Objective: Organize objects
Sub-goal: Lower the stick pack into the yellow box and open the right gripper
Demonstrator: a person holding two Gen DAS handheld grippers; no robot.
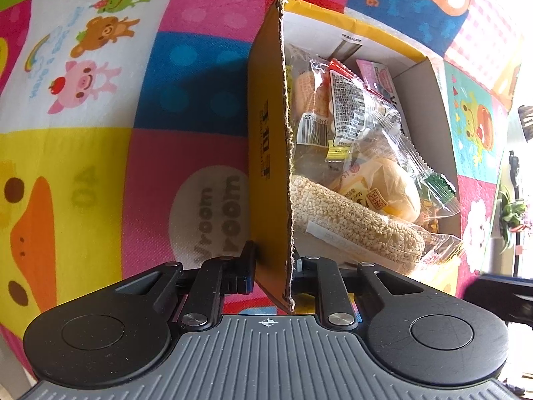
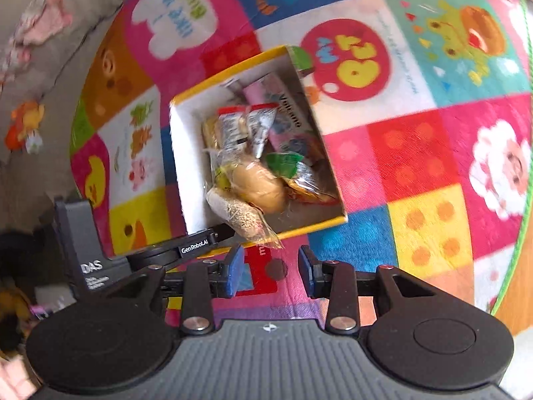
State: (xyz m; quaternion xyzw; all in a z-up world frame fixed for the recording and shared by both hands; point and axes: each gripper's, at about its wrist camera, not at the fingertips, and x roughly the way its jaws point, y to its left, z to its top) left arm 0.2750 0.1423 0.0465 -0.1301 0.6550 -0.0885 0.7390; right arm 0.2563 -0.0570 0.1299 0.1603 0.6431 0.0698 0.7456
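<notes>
Right-wrist view motion-blurred, box (image 2: 253, 153) snack labels unreadable

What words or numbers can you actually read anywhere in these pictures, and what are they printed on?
"vroom vroom": play mat, on its beige circle.
"40": the mat's yellow square.
"gentle": the mat's far blue square.
"GenRobot.AI": left hand-held gripper, seen by the right camera.
"Volcano": pink snack packet in the yellow cardboard box.
Wrapper labels, barcode digits, box side print: unreadable.

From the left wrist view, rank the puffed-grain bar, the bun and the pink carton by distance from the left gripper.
1. Puffed-grain bar: just past the left gripper, low in the yellow box.
2. Bun: mid-box, to the right.
3. Pink carton: at the far end.
</notes>
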